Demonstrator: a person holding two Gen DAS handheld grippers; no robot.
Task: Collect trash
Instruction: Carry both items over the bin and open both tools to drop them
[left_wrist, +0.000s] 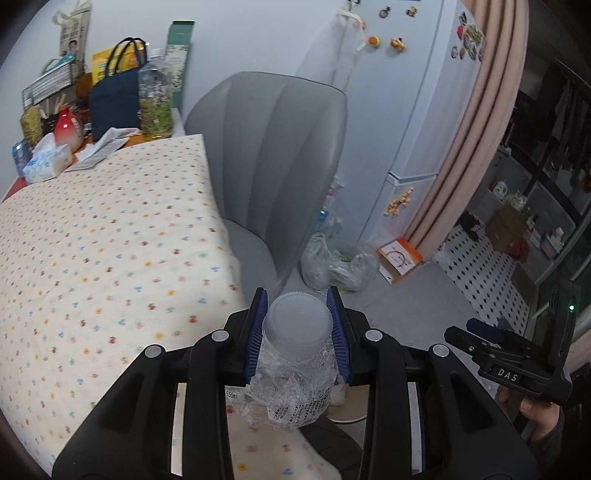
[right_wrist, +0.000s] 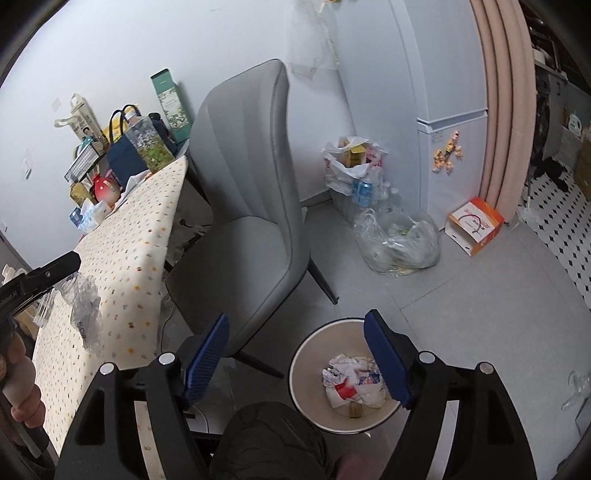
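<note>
A crushed clear plastic bottle (left_wrist: 295, 373) with a pale cap sits between the blue pads of my left gripper (left_wrist: 297, 295), which is shut on it just below the cap. It hangs past the table's edge. In the right wrist view the same crumpled plastic (right_wrist: 86, 310) shows by the left gripper's finger (right_wrist: 55, 269) over the tablecloth. My right gripper (right_wrist: 297, 315) stands open with nothing between its pads, above a round white bin (right_wrist: 306, 354) on the floor. The bin holds crumpled paper and wrappers (right_wrist: 351, 380).
A grey chair (right_wrist: 251, 206) stands between the cloth-covered table (left_wrist: 92, 240) and the bin. Clear trash bags (right_wrist: 399, 240), a white bag (right_wrist: 347, 162) and an orange-white box (right_wrist: 474, 225) sit by the fridge (right_wrist: 454, 155). A person's knee (right_wrist: 273, 439) is beside the bin.
</note>
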